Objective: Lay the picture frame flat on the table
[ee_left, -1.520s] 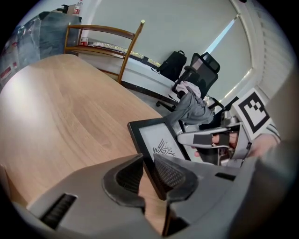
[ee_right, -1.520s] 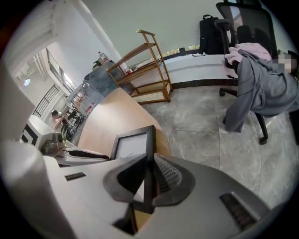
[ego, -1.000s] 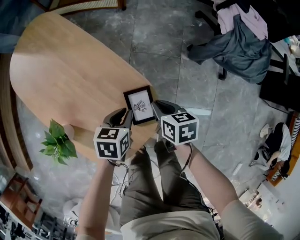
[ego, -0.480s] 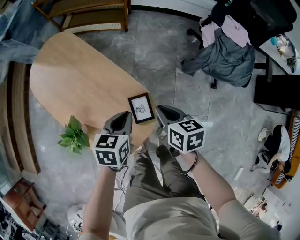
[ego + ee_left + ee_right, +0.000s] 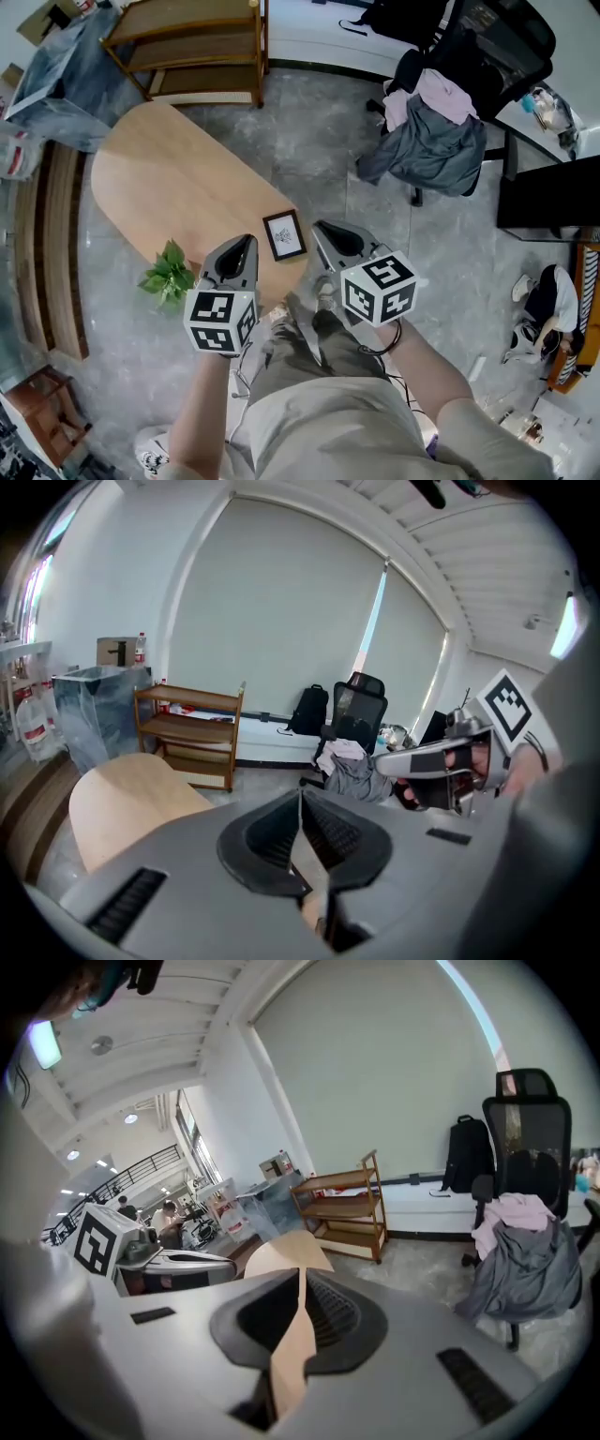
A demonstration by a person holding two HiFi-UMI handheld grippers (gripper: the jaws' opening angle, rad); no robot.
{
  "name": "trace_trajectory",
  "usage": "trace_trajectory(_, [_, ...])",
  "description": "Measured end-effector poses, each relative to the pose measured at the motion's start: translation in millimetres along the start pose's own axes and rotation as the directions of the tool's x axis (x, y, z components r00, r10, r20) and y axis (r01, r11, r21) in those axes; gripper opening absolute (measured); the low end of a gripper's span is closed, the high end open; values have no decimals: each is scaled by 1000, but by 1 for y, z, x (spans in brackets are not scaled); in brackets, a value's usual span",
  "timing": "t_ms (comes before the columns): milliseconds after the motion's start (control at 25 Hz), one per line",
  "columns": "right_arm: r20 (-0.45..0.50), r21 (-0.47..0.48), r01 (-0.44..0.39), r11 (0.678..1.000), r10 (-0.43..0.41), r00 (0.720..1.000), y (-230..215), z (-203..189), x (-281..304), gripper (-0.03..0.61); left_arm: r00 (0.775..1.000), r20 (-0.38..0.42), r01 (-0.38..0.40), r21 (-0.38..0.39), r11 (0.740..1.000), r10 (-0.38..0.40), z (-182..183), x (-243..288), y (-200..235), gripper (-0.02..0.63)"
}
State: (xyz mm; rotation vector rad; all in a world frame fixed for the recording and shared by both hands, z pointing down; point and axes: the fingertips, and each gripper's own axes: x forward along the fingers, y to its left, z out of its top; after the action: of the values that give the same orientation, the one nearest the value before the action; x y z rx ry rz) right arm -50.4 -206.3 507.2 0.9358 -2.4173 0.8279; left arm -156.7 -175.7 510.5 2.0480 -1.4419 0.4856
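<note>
While one picture frame point(image 5: 284, 234) lies flat, two hand-held grippers point(image 5: 247, 241) point(image 5: 320, 228) hover, closed

Matt pale-wood table point(image 5: 169, 187); smooth grey stone floor point(image 5: 319, 131); soft grey cloth point(image 5: 427, 150)

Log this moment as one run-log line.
picture frame: flat on table | left gripper: shut, empty | right gripper: shut, empty | both off frame

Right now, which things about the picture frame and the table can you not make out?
- picture frame: its drawing is too small in the head view; neither gripper view shows it.
- plant: pot hidden under its leaves, head view.
- table: part of the near edge is behind the left gripper, head view.
</note>
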Motion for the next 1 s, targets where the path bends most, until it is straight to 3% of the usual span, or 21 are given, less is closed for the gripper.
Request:
trace_trajectory(280, [134, -116, -33, 993, 49, 990, 51, 71, -69, 11, 989, 149, -10, 68, 998, 0, 74, -72, -35, 14])
trace_trajectory(640, [258, -174, -86, 981, 129, 957, 110, 122, -154, 11, 944, 329, -11, 110, 994, -26, 147, -160, -84, 14])
trace_trajectory(840, [323, -222, -95, 970, 165, 932, 133, 149, -189, 10, 918, 394, -39, 191, 981, -40, 169, -193, -108, 14])
trace_trajectory(1000, [372, -273, -74, 959, 177, 911, 147, 172, -216, 9, 904, 426, -55, 206, 977, -39, 178, -210, -120, 14])
